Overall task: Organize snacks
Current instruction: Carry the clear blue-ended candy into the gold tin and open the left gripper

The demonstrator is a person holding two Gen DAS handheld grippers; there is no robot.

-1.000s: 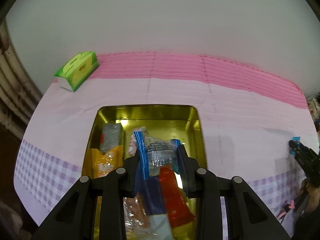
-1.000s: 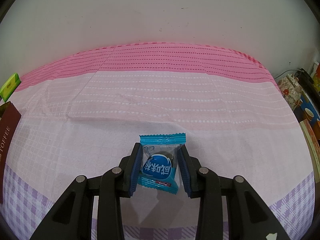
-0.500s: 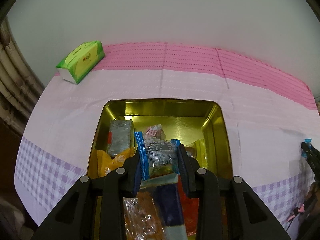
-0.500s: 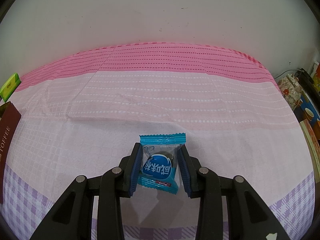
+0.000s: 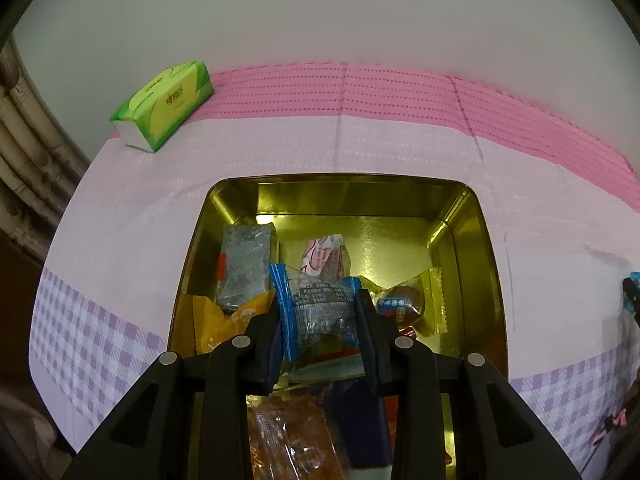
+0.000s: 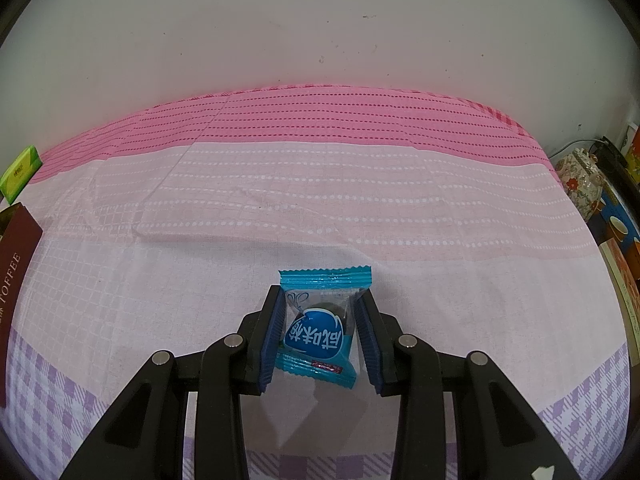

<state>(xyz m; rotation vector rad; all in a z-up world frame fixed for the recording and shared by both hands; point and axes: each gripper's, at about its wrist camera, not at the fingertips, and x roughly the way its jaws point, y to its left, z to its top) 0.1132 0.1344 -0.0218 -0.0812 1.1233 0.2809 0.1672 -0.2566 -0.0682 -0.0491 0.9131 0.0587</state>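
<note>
The left hand-held gripper [image 5: 320, 316], black with ribbed blue pads, is clamped on a crinkly clear sweet wrapper [image 5: 316, 312] with blue crimped ends, held over an open tin [image 5: 476, 240]. The tin is rectangular with rounded corners and a shiny gold inside. In it lie a grey foil block [image 5: 246, 264], a pink-and-white pack [image 5: 326, 254], a round brown sweet in gold film [image 5: 404, 300] and an orange pouch [image 5: 224, 320]. The right hand-held gripper [image 6: 320, 332] is closed on a glossy teal sachet [image 6: 320, 332] with zigzag edges, low over the table. The table is covered by a woven cloth [image 6: 320, 200], banded pink, pale and lilac check. A green tissue pack [image 5: 166, 104] is seen at the far left corner.
</note>
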